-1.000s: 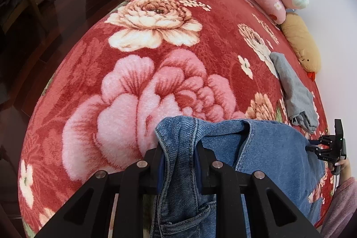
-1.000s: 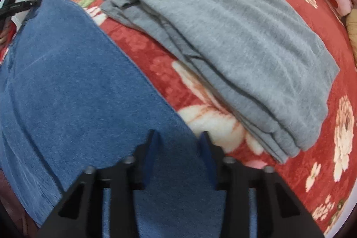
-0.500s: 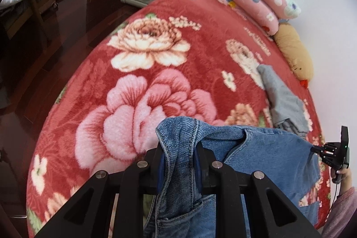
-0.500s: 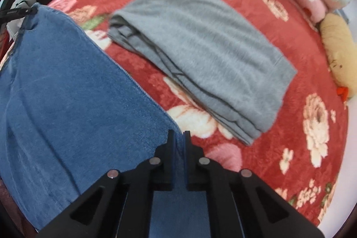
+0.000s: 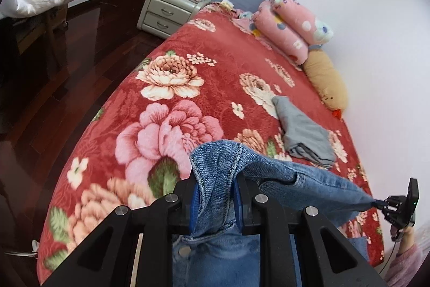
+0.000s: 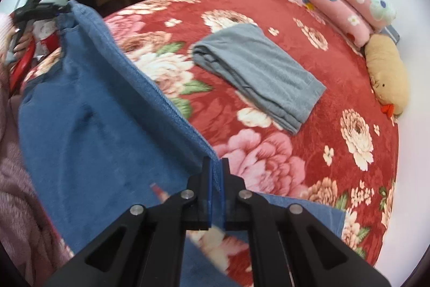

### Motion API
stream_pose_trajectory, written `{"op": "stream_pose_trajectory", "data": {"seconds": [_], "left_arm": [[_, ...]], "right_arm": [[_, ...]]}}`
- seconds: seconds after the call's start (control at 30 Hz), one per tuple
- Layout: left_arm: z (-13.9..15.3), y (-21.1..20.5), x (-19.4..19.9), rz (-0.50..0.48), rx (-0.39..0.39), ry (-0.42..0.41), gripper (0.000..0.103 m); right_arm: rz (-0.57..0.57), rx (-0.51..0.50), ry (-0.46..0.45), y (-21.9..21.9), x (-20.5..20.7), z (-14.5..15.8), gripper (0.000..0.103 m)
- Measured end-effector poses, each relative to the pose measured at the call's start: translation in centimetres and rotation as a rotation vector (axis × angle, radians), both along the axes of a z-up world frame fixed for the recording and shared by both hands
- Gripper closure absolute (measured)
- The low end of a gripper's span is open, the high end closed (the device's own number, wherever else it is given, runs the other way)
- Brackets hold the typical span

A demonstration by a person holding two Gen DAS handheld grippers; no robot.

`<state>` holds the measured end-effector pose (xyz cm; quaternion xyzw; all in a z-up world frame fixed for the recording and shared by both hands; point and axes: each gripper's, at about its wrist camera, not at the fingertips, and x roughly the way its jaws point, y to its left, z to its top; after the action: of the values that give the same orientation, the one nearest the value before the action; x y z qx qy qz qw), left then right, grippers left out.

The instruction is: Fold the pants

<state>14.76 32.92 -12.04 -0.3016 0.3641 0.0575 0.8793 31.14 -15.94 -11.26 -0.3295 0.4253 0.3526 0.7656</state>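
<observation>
Both tongs [image 5: 216, 202] [image 6: 215, 188] grip the jeans [image 6: 94, 112] (held up over the bed [image 6: 349, 152]); keep the edge tight.

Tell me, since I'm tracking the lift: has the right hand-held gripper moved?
Yes. The right hand-held gripper rose and pulled back from the grey folded garment, which looks smaller now.

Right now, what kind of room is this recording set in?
A home bedroom, most likely: a bed under a red floral blanket, rolled pink bedding at its head, and a cluttered nightstand beside it.
</observation>
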Motion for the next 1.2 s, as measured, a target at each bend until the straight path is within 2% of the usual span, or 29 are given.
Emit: {"op": "stream_pose_trajectory", "data": {"seconds": [0.17,0.27,0.5,0.63,0.7,0.87,0.97,1.07,1.1,1.13,1.2], "left_arm": [[0.5,-1.0,-3.4,-0.015,0.001,-0.01,0.084],[0.0,-1.4,-6.1,-0.027,-0.031,-0.016,0.084],[-0.9,-4.0,-10.3,-0.035,0.038,0.032,0.084],[-1.2,-4.9,-12.5,-0.035,0.056,0.037,0.084],[-1.5,-4.8,-13.1,-0.026,0.042,0.04,0.084],[-1.8,-4.3,-14.1,-0.013,0.036,0.042,0.084],[-3.0,-4.5,-14.6,-0.018,0.043,0.083,0.083],[-4.9,-5.5,-15.4,-0.02,0.108,0.17,0.073],[-5.2,-5.7,-16.0,-0.011,0.119,0.181,0.066],[-5.5,-5.8,-16.6,0.004,0.12,0.185,0.054],[-5.7,-5.4,-17.7,0.026,0.127,0.191,0.038]], "right_arm": [[0.001,0.011,-0.001,-1.3,-5.5,-0.4,0.097],[-0.004,0.025,0.03,-2.3,-8.0,-1.3,0.097],[-0.012,0.002,0.133,-3.5,-13.4,-6.4,0.097],[-0.035,-0.008,0.15,-4.0,-15.1,-8.3,0.097],[-0.045,0.003,0.147,-4.3,-15.7,-8.2,0.097],[-0.022,0.055,0.13,-5.1,-18.2,-5.6,0.097],[0.001,0.017,0.145,-4.8,-19.5,-6.9,0.097],[-0.003,-0.045,0.199,-4.4,-20.0,-10.8,0.097],[-0.005,-0.065,0.21,-4.3,-20.2,-12.1,0.097],[-0.007,-0.077,0.219,-4.3,-20.3,-13.0,0.097],[-0.014,-0.091,0.222,-4.4,-20.5,-14.4,0.097]]}}
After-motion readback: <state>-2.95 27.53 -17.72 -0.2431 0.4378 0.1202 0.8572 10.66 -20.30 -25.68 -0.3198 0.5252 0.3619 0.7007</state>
